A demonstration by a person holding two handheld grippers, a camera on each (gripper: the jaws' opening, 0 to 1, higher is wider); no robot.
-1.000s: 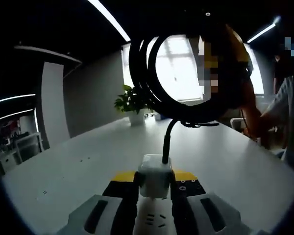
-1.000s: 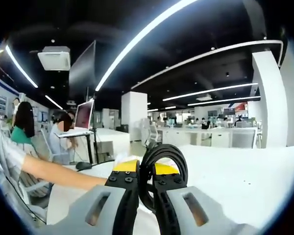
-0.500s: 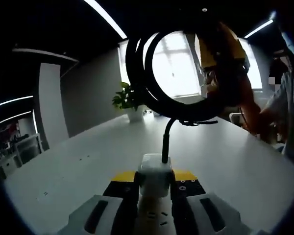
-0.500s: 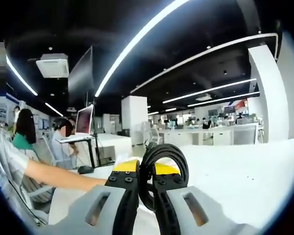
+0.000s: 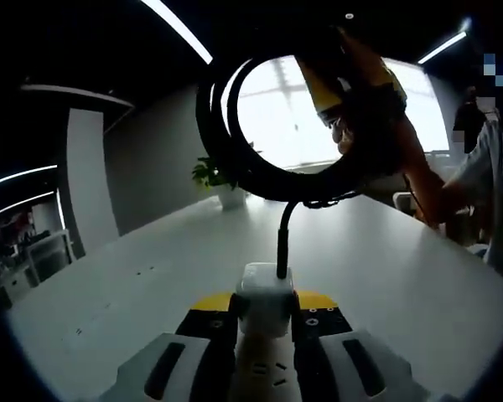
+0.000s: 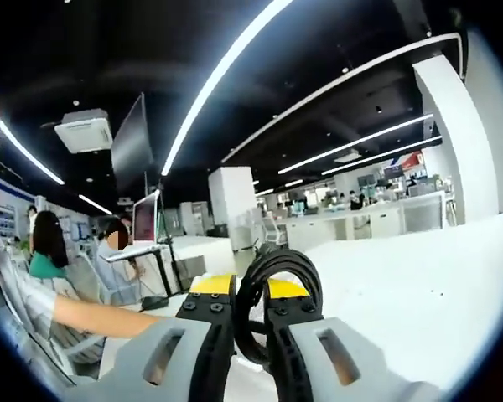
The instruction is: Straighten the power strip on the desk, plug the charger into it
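The white power strip (image 5: 265, 286) lies along the white desk (image 5: 134, 285), and my left gripper (image 5: 265, 305) is shut on its end block. A black cable (image 5: 282, 239) rises from that block into several loops (image 5: 222, 155) hanging above the desk. In the left gripper view, my yellow and orange right gripper (image 5: 356, 79) holds those loops at the upper right. In the right gripper view, my right gripper (image 6: 250, 290) is shut on the same coiled black cable (image 6: 295, 262), whose loops bulge up between the jaws.
A potted plant (image 5: 220, 177) stands at the desk's far end before a bright window, with a pale pillar (image 5: 88, 176) to the left. A person (image 5: 493, 159) sits by the right edge. A person's forearm (image 6: 101, 316) rests near my right gripper, with seated people (image 6: 49, 251) and a monitor (image 6: 144, 219) behind.
The cable coil and my right gripper have swung up and to the left in the left gripper view. The right gripper view has tilted a little. Both grips are unchanged.
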